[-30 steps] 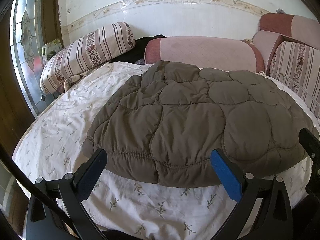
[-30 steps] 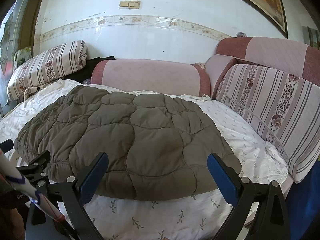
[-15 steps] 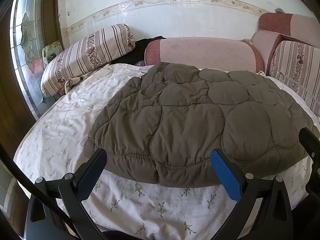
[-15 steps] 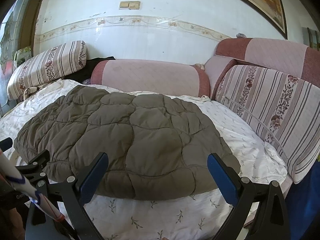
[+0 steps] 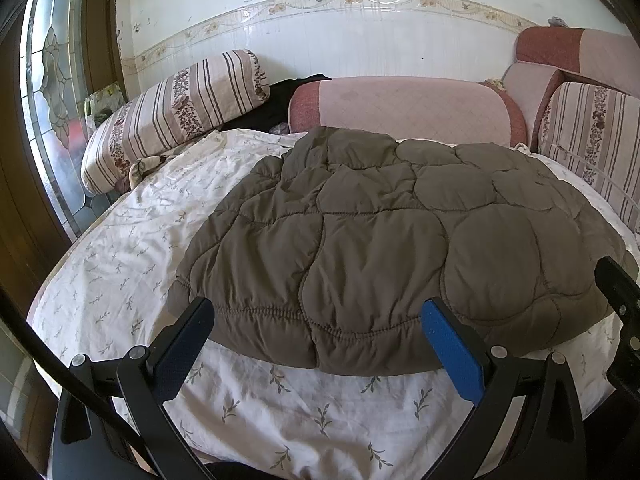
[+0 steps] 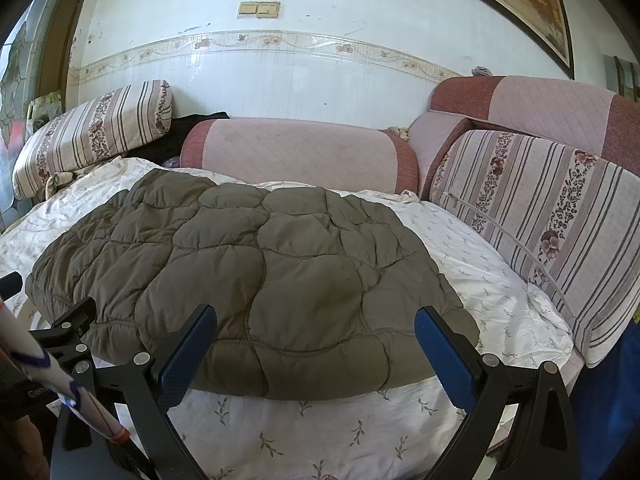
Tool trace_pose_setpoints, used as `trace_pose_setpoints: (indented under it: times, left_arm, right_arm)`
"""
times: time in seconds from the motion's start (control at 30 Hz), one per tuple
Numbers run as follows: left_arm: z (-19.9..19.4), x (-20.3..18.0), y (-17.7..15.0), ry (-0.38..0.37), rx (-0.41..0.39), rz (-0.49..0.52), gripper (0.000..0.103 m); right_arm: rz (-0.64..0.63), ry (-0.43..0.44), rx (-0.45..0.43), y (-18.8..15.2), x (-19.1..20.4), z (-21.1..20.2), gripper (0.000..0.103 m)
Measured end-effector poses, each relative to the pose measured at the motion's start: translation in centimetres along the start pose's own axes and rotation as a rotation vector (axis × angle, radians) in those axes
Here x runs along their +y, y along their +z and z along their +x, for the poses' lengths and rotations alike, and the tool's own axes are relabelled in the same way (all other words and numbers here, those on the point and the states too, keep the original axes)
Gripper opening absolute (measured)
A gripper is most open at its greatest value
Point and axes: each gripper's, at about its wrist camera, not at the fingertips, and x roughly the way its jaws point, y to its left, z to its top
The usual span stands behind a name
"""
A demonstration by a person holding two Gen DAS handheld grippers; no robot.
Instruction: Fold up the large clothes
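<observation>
A brown quilted puffer jacket (image 5: 380, 240) lies spread flat on a white leaf-print sheet (image 5: 132, 264), its elastic hem toward me. It also shows in the right wrist view (image 6: 248, 272). My left gripper (image 5: 316, 340) is open and empty, hovering just before the hem at its left half. My right gripper (image 6: 316, 340) is open and empty, hovering before the hem's right half. The left gripper's finger (image 6: 76, 312) shows at the left of the right wrist view.
Pink bolster cushions (image 5: 400, 108) and striped floral cushions (image 5: 176, 112) line the back and right (image 6: 560, 216). A black garment (image 5: 276, 104) lies behind the sheet. A stained-glass window (image 5: 52, 92) stands at left. The sheet's front edge drops off near me.
Both views have tilted down slightly, so the jacket sits a little higher and farther in frame. Both grippers stay open and empty.
</observation>
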Motion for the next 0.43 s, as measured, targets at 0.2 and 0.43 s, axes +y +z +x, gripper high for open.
trace_pose_setpoints:
  times: [0.2, 0.43]
  left_arm:
    - [0.04, 0.08, 0.14, -0.013, 0.002, -0.002, 0.103]
    - [-0.75, 0.02, 0.03, -0.049, -0.046, 0.007, 0.103]
  right_arm:
    - [-0.001, 0.000, -0.001, 0.00, -0.02, 0.07, 0.101]
    - [0.000, -0.001, 0.001, -0.07, -0.12, 0.05, 0.101]
